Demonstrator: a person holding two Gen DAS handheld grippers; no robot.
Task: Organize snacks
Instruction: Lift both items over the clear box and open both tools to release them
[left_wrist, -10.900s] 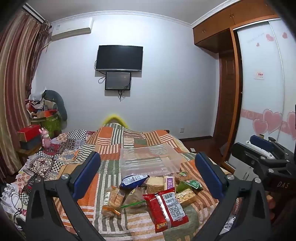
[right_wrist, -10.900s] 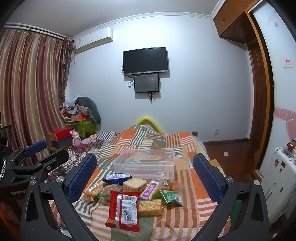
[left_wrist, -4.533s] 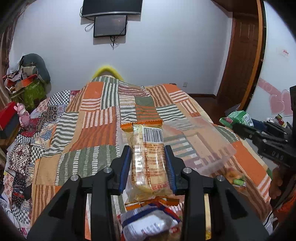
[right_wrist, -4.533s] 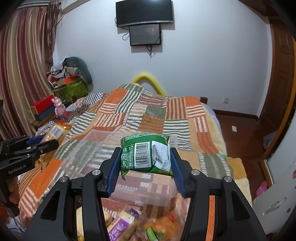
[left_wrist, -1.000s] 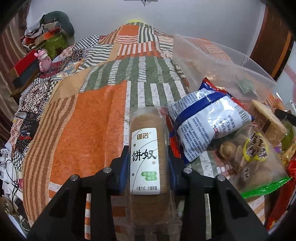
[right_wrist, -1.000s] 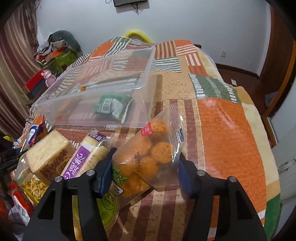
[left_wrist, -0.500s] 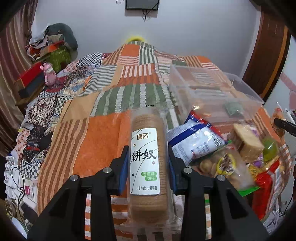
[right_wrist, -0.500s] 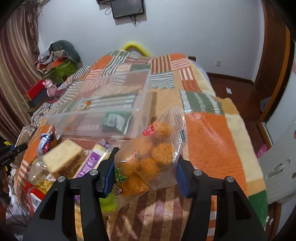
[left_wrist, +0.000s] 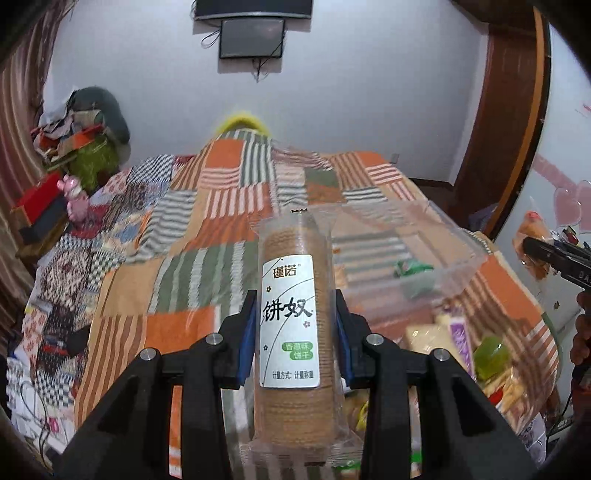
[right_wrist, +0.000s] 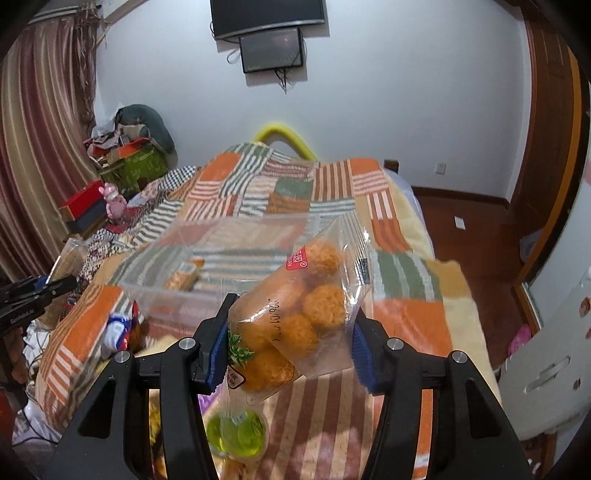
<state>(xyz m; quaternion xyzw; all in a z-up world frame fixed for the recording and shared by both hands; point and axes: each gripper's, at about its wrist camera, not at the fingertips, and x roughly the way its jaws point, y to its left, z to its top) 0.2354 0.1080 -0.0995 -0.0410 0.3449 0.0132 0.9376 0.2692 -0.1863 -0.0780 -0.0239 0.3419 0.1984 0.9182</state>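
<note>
Clear bin (left_wrist: 454, 254) holds a green packet (left_wrist: 412, 266) and orange packet (right_wrist: 184, 276).

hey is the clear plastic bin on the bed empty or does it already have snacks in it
Not empty. The clear bin holds an orange-wrapped packet, and the left view shows a green packet inside.

Glossy clear plastic wraps the biscuit sleeve (left_wrist: 291, 325); the patchwork blanket (left_wrist: 177, 236) looks matt cloth.
</note>
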